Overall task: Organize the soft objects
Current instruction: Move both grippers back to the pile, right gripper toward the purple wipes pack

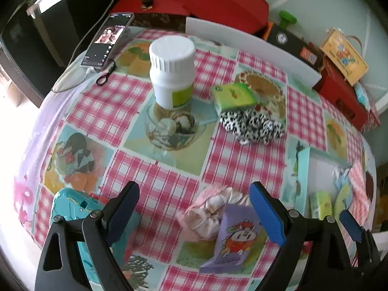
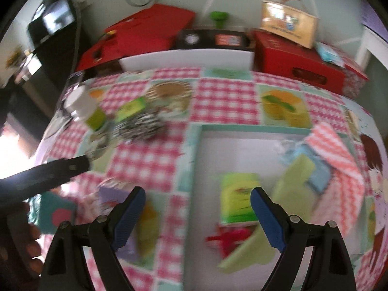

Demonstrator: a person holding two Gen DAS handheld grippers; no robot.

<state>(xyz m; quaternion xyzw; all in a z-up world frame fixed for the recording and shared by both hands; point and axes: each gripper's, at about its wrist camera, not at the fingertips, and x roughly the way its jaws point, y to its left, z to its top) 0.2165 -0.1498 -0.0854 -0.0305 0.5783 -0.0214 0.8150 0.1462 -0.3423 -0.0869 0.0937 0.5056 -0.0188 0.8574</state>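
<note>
Checked bench (image 1: 169, 169). The left gripper (image 1: 194, 212) hangs open and empty above a pink scrunchie (image 1: 208, 208) at 6 o'clock; a zebra-print scrunchie (image 1: 252, 123) lies at 1 o'clock. The right gripper (image 2: 197, 215) is open and empty above a teal-rimmed tray (image 2: 197, 150) holding folded cloths (image 2: 334, 160) at 3 o'clock.

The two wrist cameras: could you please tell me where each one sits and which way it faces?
Left wrist: on the left gripper, open, angled down at the tablecloth, white bottle and pink scrunchie; the right gripper's finger shows at right.
Right wrist: on the right gripper, open, angled down at the tray; the left gripper's arm shows at left.
Shared: bottle, zebra scrunchie, tray.
</note>
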